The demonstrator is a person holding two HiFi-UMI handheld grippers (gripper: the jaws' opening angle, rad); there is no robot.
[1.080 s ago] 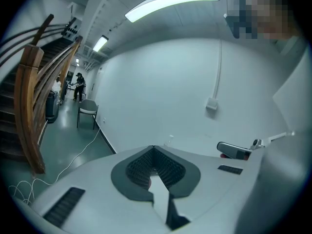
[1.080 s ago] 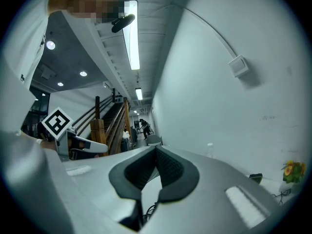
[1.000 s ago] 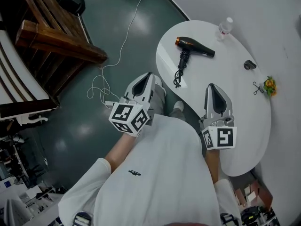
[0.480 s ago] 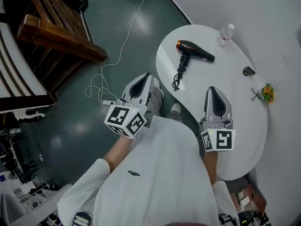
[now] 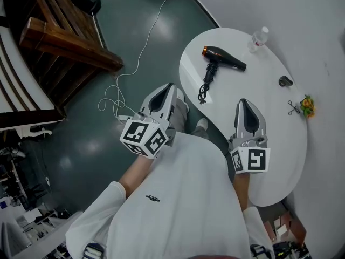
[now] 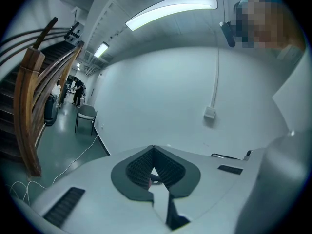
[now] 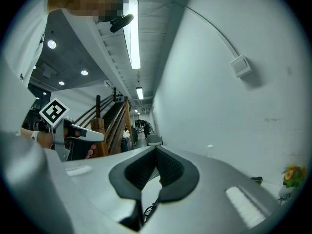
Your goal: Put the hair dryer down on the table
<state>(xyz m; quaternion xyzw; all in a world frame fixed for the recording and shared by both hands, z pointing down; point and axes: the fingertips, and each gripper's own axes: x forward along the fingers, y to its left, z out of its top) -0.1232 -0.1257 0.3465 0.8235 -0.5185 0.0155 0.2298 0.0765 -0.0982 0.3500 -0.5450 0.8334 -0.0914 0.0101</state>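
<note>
The black hair dryer (image 5: 223, 58) with an orange rear ring lies on its side on the white oval table (image 5: 269, 123), its cord (image 5: 205, 88) bunched toward the near edge. Both grippers hang close to the person's body, well short of the dryer. My left gripper (image 5: 167, 88) is over the floor left of the table, jaws shut with nothing in them (image 6: 154, 149). Over the table's near edge, my right gripper (image 5: 243, 102) is also shut and holds nothing (image 7: 157, 150). A loop of the cord (image 7: 150, 209) shows low in the right gripper view.
A clear bottle (image 5: 259, 36) stands at the table's far edge. A small dark object (image 5: 284, 81) and an orange flower piece (image 5: 307, 106) lie at its right side. A wooden staircase (image 5: 64, 47) rises at the left, and a white cable (image 5: 126, 74) trails over the dark floor.
The head view shifted slightly early on, and the left gripper's marker cube sank a little to the left. Over the last half second nothing moved; the hair dryer stays put.
</note>
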